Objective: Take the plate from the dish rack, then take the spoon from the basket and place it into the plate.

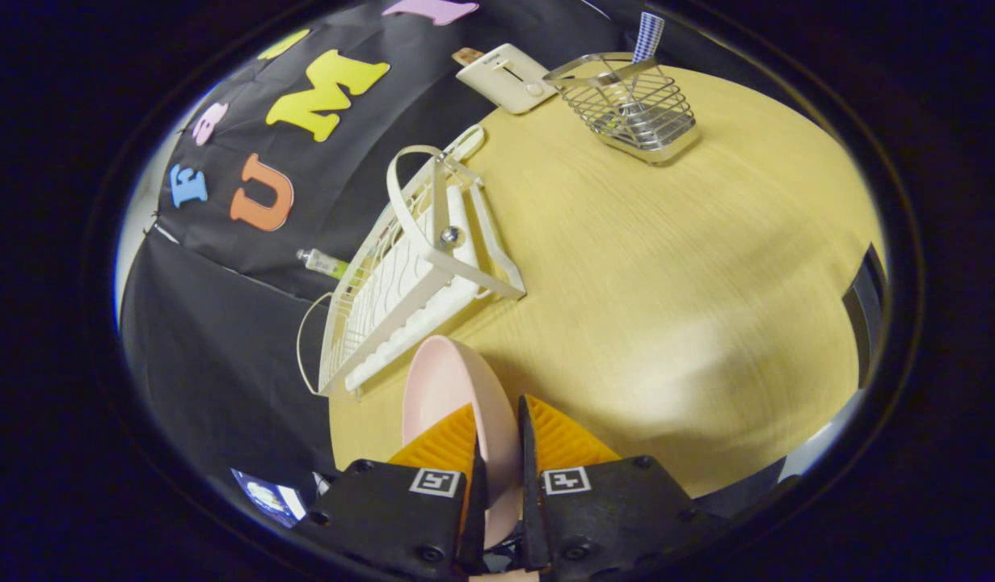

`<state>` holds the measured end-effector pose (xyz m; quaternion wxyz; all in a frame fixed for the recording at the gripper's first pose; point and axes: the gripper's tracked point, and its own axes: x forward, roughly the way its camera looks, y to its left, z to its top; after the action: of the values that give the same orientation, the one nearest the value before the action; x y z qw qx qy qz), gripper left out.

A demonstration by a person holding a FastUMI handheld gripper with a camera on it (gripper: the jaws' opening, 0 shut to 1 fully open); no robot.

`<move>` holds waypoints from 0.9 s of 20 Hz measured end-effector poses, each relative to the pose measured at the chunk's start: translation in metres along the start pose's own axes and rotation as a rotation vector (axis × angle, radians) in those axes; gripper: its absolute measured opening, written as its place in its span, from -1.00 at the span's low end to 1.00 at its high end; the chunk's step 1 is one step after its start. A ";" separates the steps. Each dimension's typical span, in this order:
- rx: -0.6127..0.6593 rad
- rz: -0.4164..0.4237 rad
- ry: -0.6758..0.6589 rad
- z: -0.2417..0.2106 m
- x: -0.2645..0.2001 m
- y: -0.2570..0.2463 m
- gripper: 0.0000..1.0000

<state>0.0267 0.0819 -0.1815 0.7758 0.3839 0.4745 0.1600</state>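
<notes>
A pale pink plate [444, 380] stands on edge between my fingers, and my gripper [497, 440] is shut on its rim, holding it above the wooden table [667, 283]. Just beyond the plate sits the white dish rack [408, 283], with no dishes in it that I can see. Farther off across the table stands a wire basket [634, 109]. A spoon with a blue-and-white checked handle [647, 36] sticks up out of it.
A cream box-shaped appliance [509, 77] lies behind the rack, next to the basket. A small tube [323, 263] lies beside the rack near the black cloth wall. The table's round edge curves off past the basket and down on the side away from the rack.
</notes>
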 end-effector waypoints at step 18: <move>-0.651 -0.363 -0.736 0.086 -0.132 -0.040 0.78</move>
<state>0.0298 -0.0636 -0.1086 0.9856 0.0652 0.1553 0.0168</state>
